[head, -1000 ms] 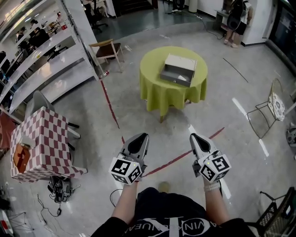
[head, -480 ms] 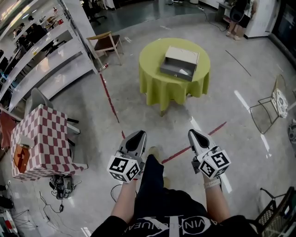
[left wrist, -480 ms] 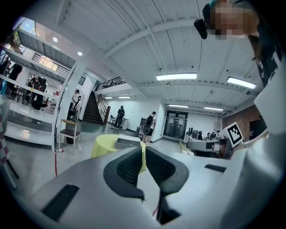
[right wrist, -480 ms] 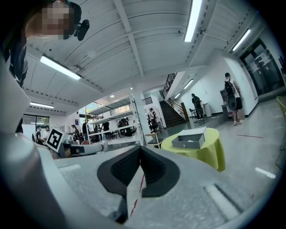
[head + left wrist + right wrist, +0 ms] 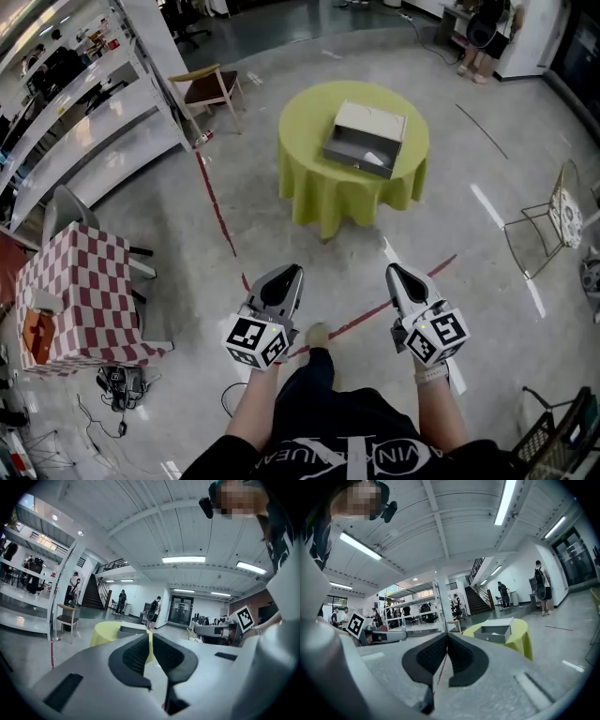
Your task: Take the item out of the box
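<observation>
Polished grey floor [image 5: 141,216], wide hall. White shelving [image 5: 94,103] runs along the left edge.

Round table [image 5: 319,187] under a yellow-green cloth stands ahead, centre of the head view, well apart from both grippers. A smaller table with a red-and-white checkered cover [image 5: 80,300] sits low left. Wooden chair [image 5: 211,86] is between the shelving and the round table; a wire chair [image 5: 553,211] stands at far right. Red tape line [image 5: 217,211] crosses the floor from the shelving toward the person's feet.

Box [image 5: 361,150] rests on the round table, right of its centre: a grey open tray with a pale lid lying flat just behind it. The item would be inside; only a pale patch shows in the tray, too small to tell.

Left gripper [image 5: 283,275] is held low in front of the body and points toward the table. In the left gripper view [image 5: 149,635] its pads are drawn together to a thin slit, with nothing between them.

Right gripper [image 5: 397,276] is level with it, on the other side of the legs. In the right gripper view [image 5: 446,633] the tips meet and it is empty, with the box in sight beyond them.
</observation>
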